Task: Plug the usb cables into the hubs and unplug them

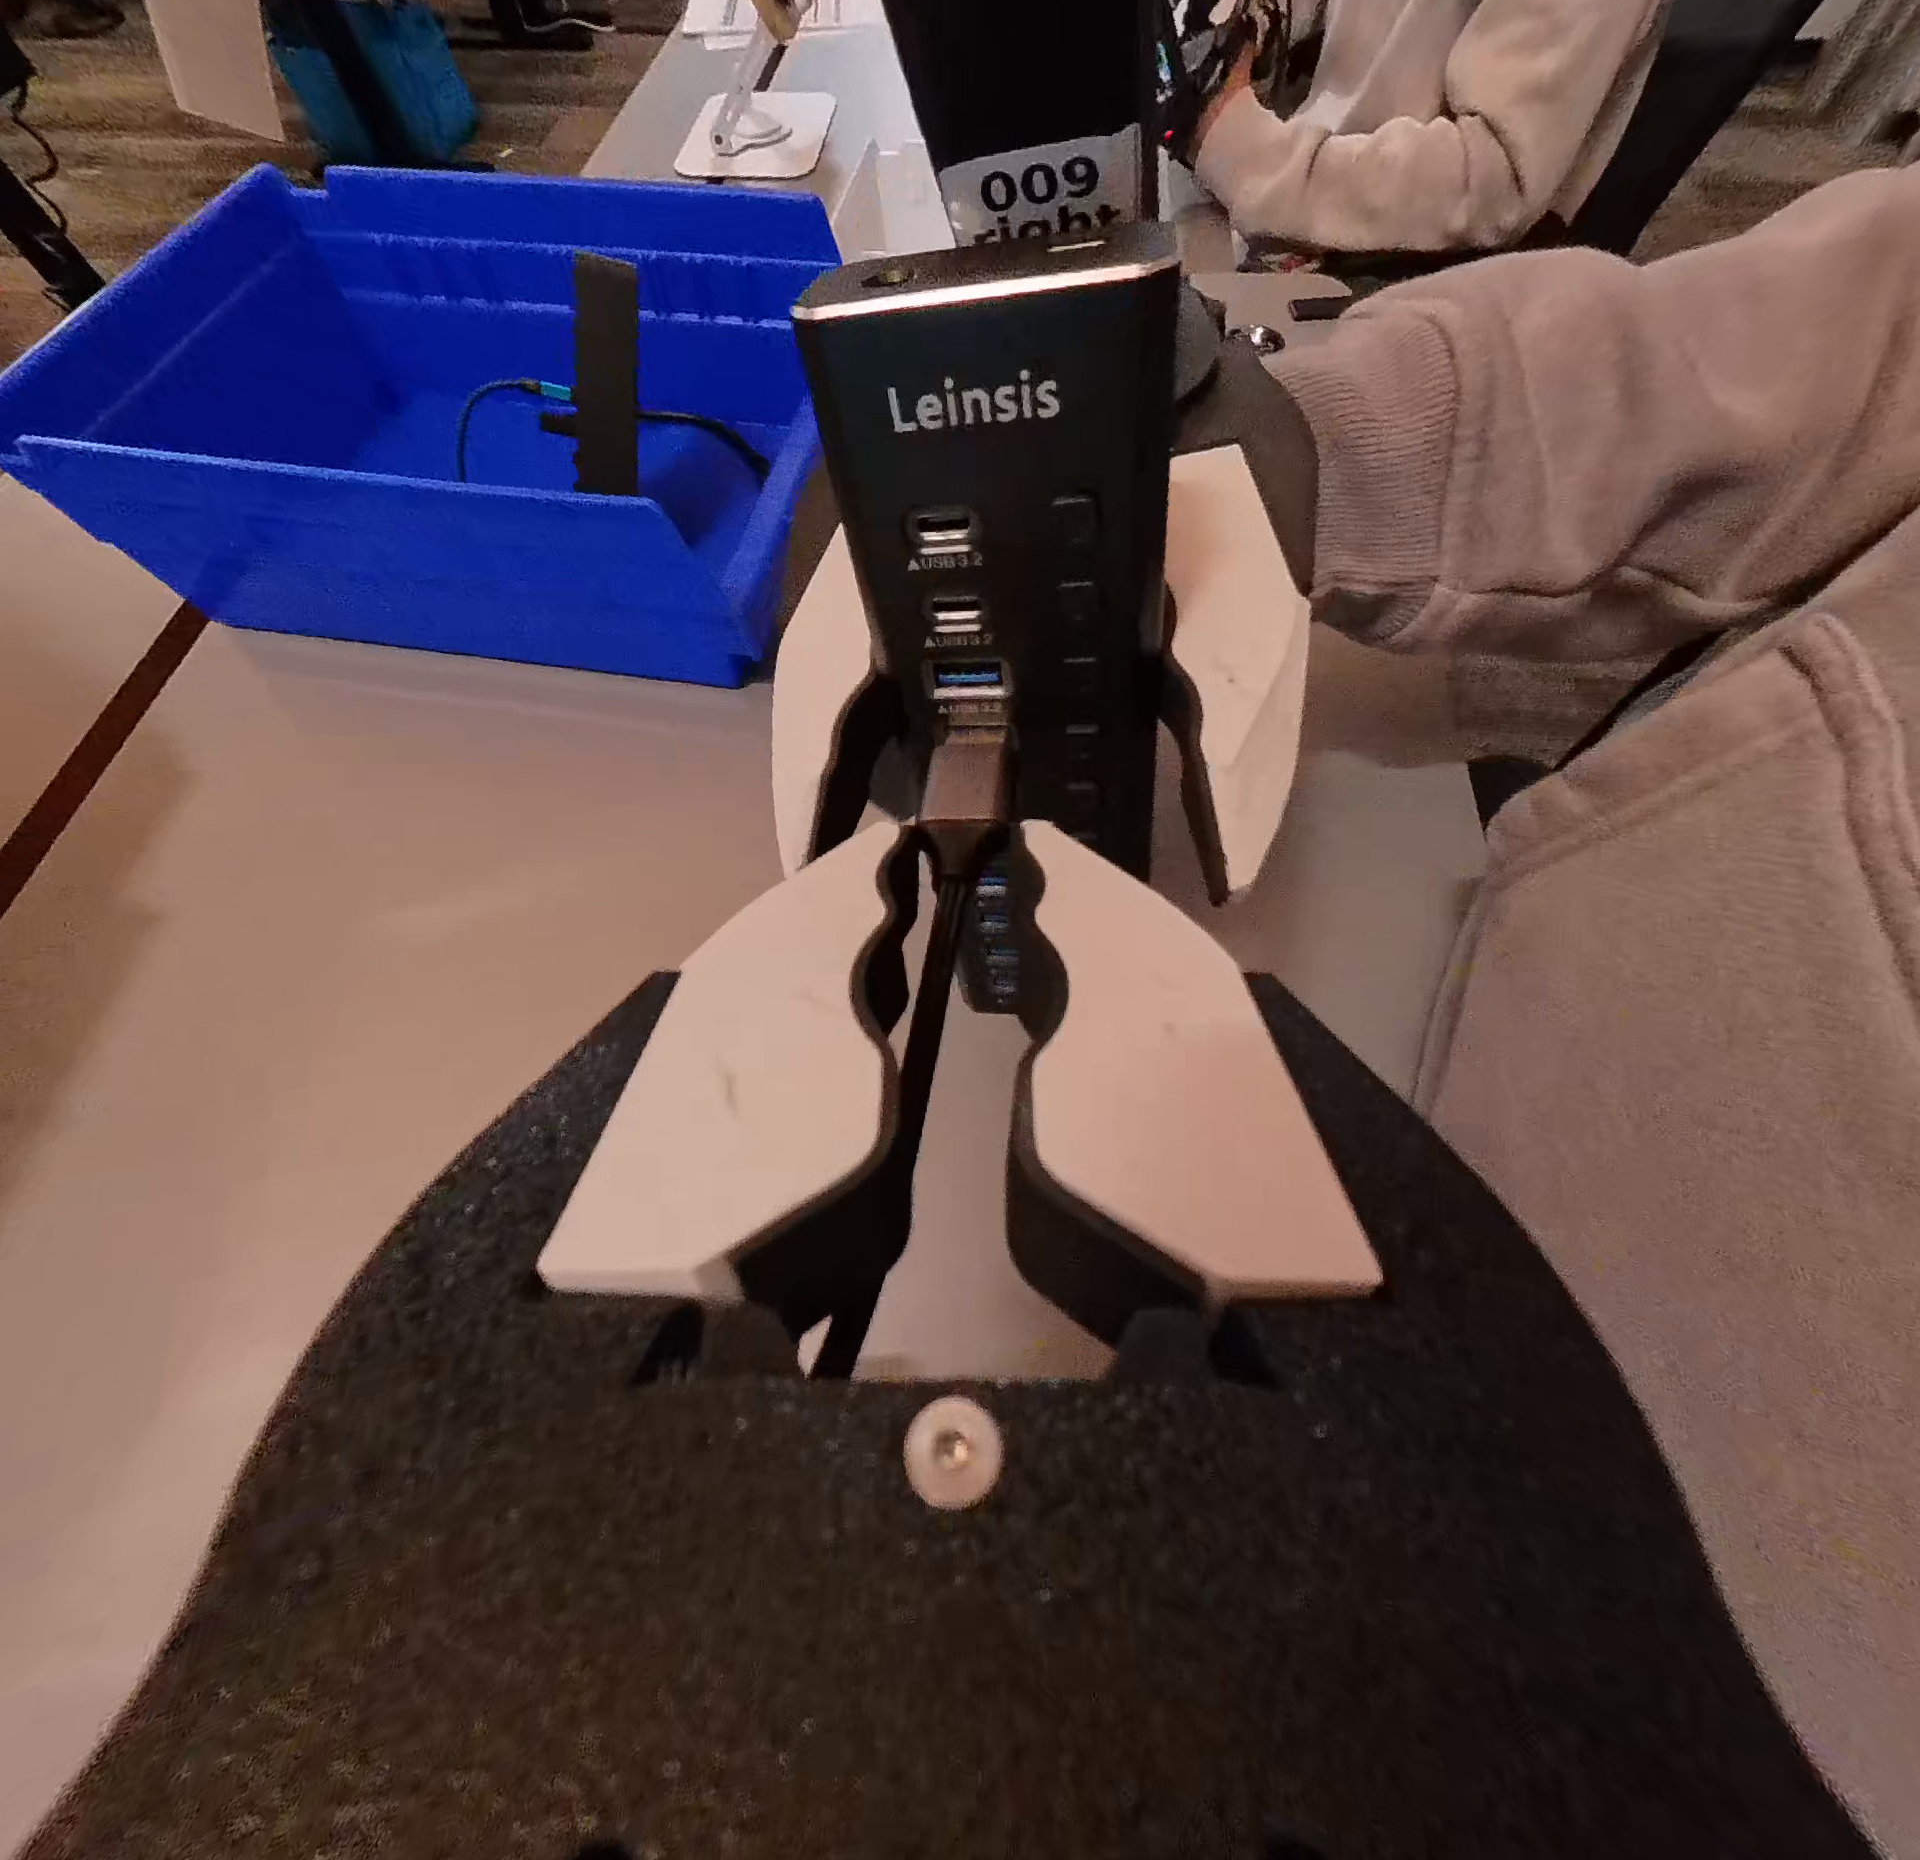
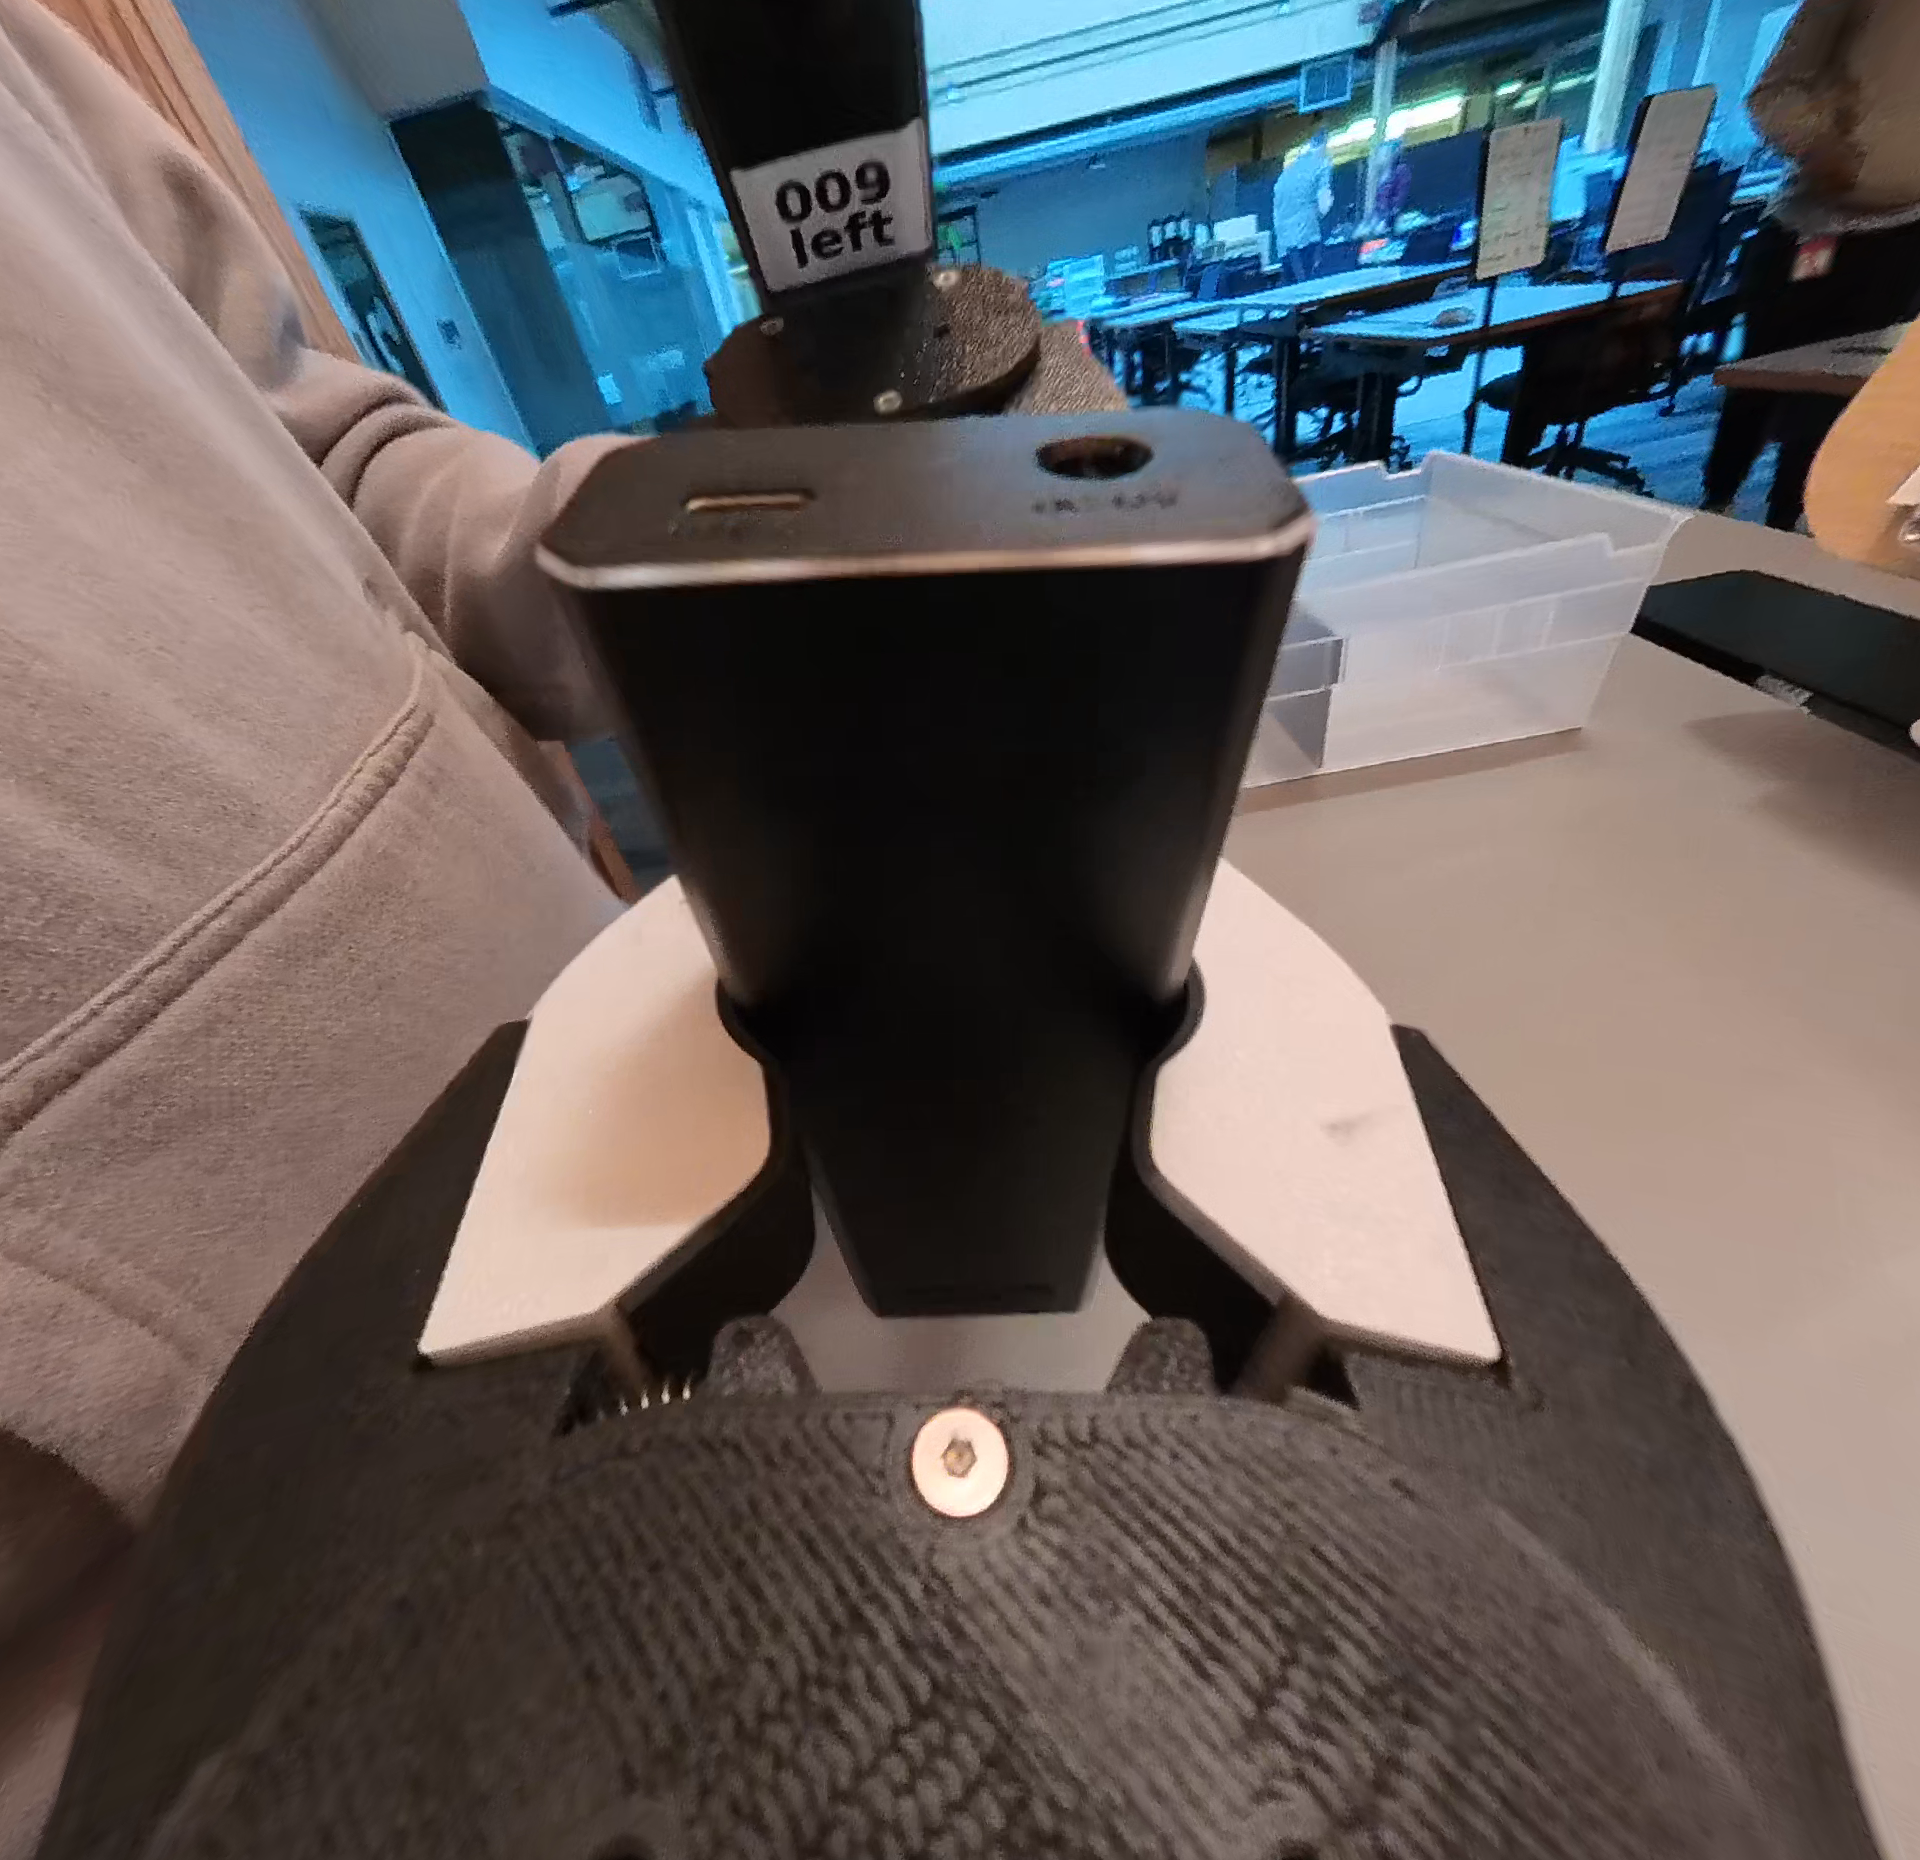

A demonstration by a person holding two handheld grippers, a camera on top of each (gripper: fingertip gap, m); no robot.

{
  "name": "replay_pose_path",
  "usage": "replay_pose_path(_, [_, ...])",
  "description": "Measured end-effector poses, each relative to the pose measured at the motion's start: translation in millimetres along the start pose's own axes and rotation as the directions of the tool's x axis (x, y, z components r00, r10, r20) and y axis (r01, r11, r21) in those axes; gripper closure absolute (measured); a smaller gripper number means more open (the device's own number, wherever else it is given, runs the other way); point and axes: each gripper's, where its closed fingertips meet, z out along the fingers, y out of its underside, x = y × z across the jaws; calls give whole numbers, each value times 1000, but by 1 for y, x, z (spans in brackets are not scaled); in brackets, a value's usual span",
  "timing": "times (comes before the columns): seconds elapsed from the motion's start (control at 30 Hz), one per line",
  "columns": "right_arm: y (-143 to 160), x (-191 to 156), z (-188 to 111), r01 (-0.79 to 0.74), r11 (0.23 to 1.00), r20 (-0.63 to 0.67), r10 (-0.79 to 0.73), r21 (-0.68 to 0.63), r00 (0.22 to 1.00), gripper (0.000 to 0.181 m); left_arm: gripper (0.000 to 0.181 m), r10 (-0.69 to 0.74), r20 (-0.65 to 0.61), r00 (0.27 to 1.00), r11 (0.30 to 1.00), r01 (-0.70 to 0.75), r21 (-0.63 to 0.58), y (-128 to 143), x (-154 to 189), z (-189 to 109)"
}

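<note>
A tall black USB hub stands upright, its port face toward the left wrist view. My right gripper is shut on its lower body, and its white fingers flank the hub. The right wrist view shows the hub's plain back. My left gripper is shut on the rear of a black USB plug. The plug's tip meets a port just below a blue port. I cannot tell how deep it sits. Its black cable runs back between my fingers.
A blue bin at the back left holds another upright black hub and a dark cable. A clear plastic bin stands on the grey table. A person's beige sleeve reaches in from the right.
</note>
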Motion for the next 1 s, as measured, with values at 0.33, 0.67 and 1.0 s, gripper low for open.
replay_pose_path(0.33, [7,6,4,11,999,-21,-12,-36,1000,109,166,-30,38,999,1000,30,4,6,-6,6])
replay_pose_path(0.67, [7,6,11,137,977,-73,-151,-160,986,109,117,-102,20,995,980,97,172,-49,-3,-22])
replay_pose_path(1.0, [-15,3,31,157,983,-46,-162,-97,986,109,122,7,41,999,991,-12,136,-63,3,-17])
